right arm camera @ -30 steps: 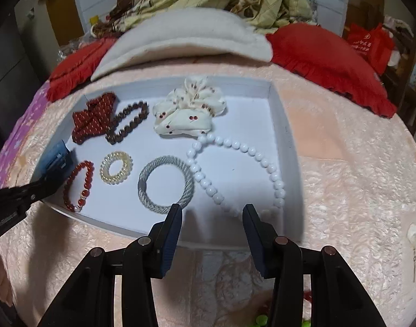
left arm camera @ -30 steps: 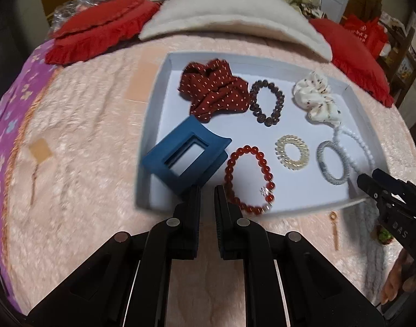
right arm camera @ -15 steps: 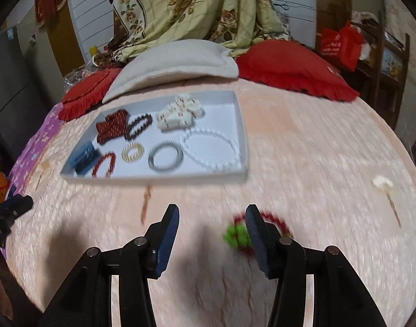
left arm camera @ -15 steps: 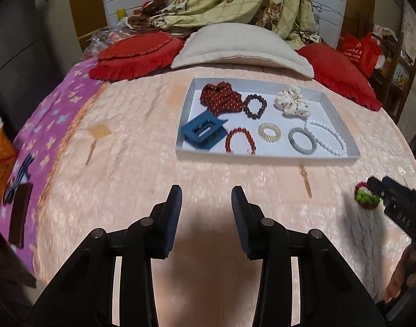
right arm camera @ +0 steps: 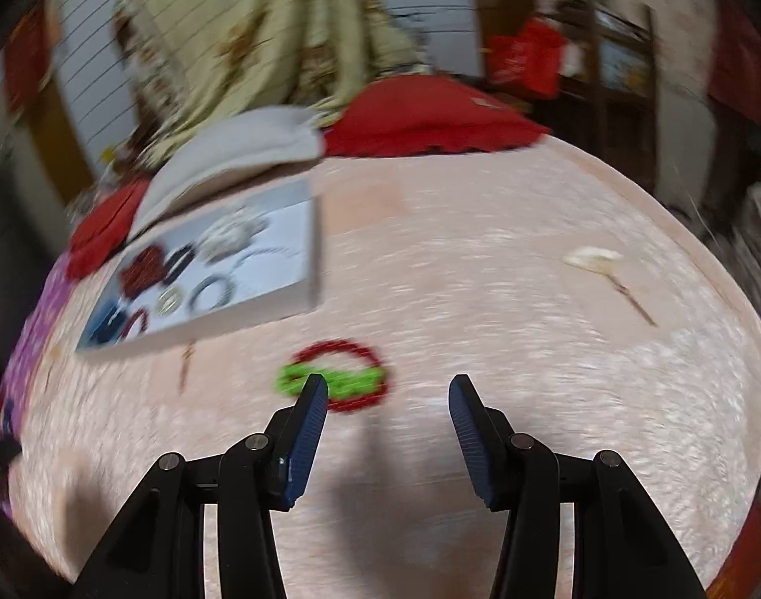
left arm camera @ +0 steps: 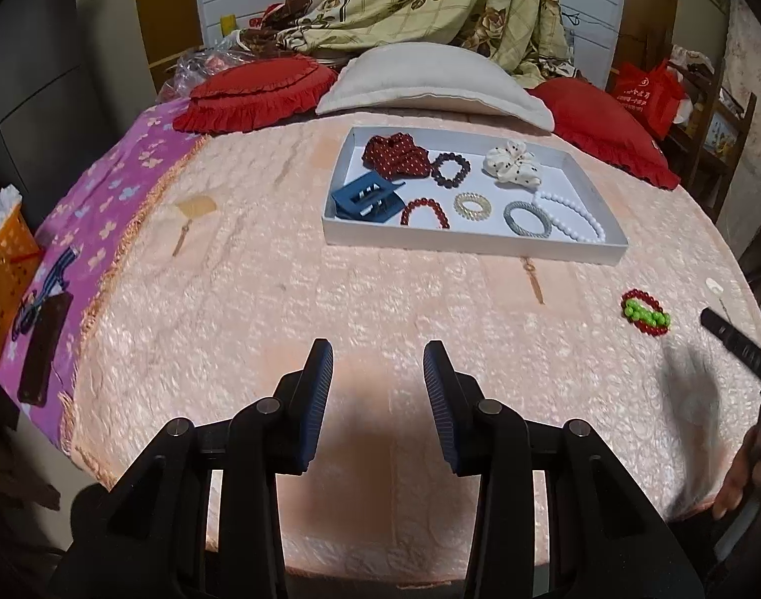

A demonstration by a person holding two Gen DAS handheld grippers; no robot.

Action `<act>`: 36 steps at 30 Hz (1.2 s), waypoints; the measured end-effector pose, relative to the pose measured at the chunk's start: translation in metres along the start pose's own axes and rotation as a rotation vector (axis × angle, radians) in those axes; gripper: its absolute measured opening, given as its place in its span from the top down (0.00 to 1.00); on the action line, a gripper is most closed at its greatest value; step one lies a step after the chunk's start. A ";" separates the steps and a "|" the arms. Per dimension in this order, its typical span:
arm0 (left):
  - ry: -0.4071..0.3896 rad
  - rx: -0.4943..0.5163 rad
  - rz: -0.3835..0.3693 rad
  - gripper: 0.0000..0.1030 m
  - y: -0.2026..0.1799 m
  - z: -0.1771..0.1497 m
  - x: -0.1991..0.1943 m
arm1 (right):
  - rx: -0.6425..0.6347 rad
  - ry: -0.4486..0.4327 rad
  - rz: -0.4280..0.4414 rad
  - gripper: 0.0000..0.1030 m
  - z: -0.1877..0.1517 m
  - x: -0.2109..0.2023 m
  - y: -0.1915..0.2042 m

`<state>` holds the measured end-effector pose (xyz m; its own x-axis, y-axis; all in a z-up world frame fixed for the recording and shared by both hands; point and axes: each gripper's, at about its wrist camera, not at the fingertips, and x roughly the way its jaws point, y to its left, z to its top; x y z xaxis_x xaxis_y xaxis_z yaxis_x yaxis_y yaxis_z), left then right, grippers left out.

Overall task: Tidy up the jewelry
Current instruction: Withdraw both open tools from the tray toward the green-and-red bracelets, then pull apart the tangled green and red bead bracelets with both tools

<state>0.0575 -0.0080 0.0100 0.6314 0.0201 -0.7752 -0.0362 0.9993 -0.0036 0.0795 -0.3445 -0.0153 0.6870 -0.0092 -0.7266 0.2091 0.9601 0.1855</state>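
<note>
Both sets of jaws stand released, gripping nothing. The left gripper [left arm camera: 378,389] hovers over bare pink bedspread [left arm camera: 280,309], well short of the white tray [left arm camera: 460,242] holding bracelets and scrunchies. The right gripper [right arm camera: 387,399] hangs just near of a red-and-green bracelet [right arm camera: 343,374] lying on the bed, near-right of the tray.

A white tray [left arm camera: 475,244] is sitting on a peach bedspread [left arm camera: 330,309] — a red bracelet [left arm camera: 642,294] and a green one [left arm camera: 647,315] are showing beside it — a dark-red, white-dotted scrunchie [left arm camera: 394,155] inside.
</note>
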 end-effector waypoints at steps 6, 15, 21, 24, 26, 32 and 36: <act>0.043 0.016 -0.031 0.64 -0.011 -0.008 0.010 | 0.001 0.028 0.012 0.56 0.003 0.015 -0.009; 0.062 -0.002 -0.040 0.64 -0.010 -0.008 0.015 | -0.072 0.153 0.172 0.56 0.008 0.064 0.031; 0.064 -0.039 -0.024 0.64 0.002 -0.004 0.020 | -0.096 0.324 0.520 0.56 -0.018 0.071 0.083; 0.083 -0.044 -0.021 0.64 0.006 -0.006 0.025 | -0.147 0.378 0.675 0.56 -0.028 0.053 0.102; 0.097 -0.044 -0.030 0.64 0.007 -0.008 0.028 | -0.166 0.356 0.682 0.56 -0.028 0.041 0.099; 0.141 -0.021 -0.077 0.64 -0.005 -0.015 0.040 | -0.187 0.229 0.349 0.56 -0.021 0.025 0.056; 0.139 0.011 -0.089 0.64 -0.017 -0.017 0.038 | -0.228 0.224 0.317 0.58 -0.036 0.025 0.060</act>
<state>0.0692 -0.0247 -0.0306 0.5188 -0.0724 -0.8519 0.0244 0.9973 -0.0699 0.0841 -0.2771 -0.0461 0.5195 0.3321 -0.7873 -0.1638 0.9430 0.2897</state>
